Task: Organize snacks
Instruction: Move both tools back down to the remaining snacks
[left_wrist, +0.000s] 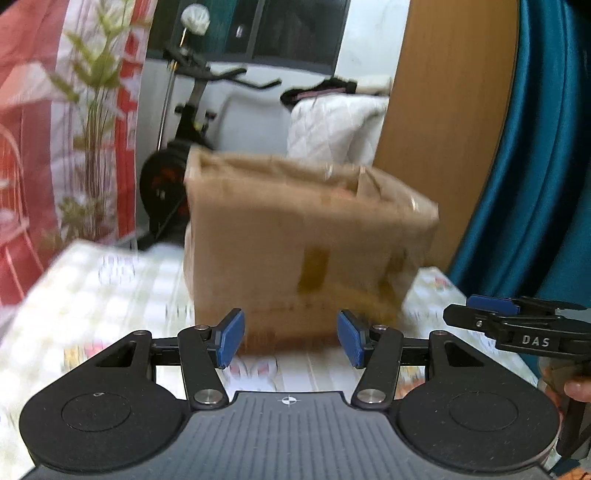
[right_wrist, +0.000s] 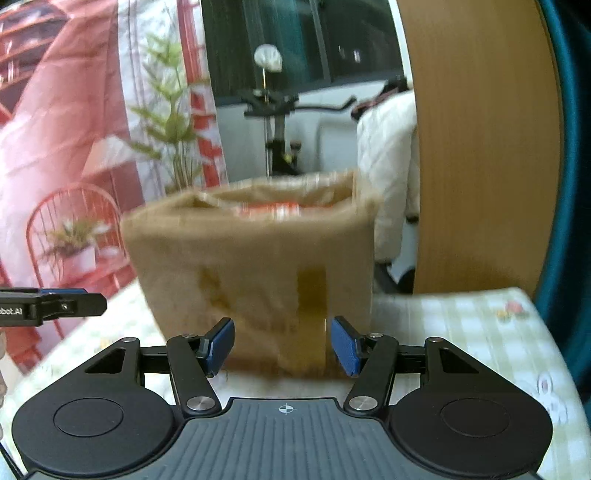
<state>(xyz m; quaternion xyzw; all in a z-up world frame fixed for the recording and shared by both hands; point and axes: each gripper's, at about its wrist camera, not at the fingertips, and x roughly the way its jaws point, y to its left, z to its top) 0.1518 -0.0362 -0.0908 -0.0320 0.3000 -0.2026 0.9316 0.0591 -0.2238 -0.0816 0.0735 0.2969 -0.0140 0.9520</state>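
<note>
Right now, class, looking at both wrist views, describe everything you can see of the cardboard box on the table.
The cardboard box is plain brown corrugated card, blurred in both views. Its top is open, flaps up, and the right wrist view shows something red and white inside, too blurred to identify. Strips of brownish tape run down its sides. It stands upright on the checked tablecloth, ahead of both grippers. Nothing else is seen touching it; neither gripper holds it.
</note>
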